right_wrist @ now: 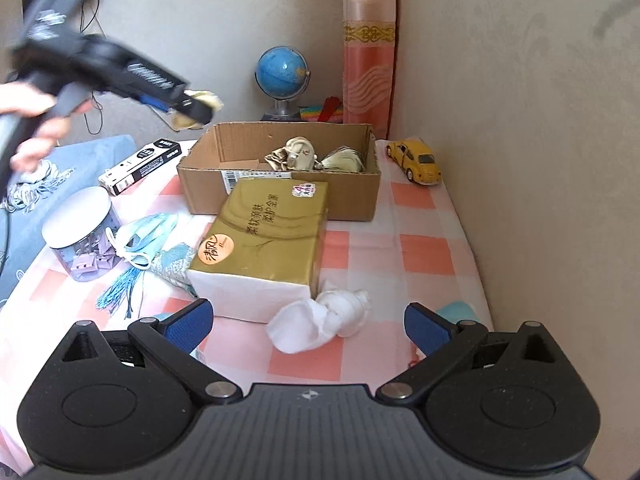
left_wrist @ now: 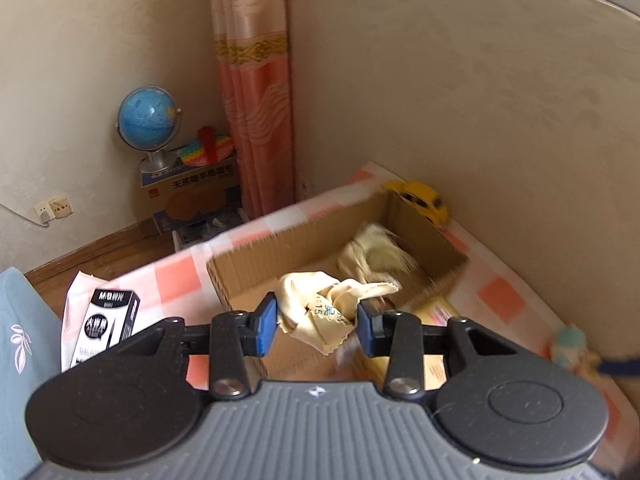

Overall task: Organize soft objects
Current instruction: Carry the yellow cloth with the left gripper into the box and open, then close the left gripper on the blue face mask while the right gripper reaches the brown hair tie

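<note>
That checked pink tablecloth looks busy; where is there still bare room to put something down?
The freest patch lies right of the gold tissue pack, between the open cardboard box, the yellow toy car and the wall. The box's left half is bare too. It is crowded on the left: clear plastic tub, blue face masks, black-and-white carton. A white balled sock sits before the right claw.

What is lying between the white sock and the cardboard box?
In the right wrist view, the gold tissue pack lies between the white sock and the cardboard box, its far end against the box's front wall.
</note>
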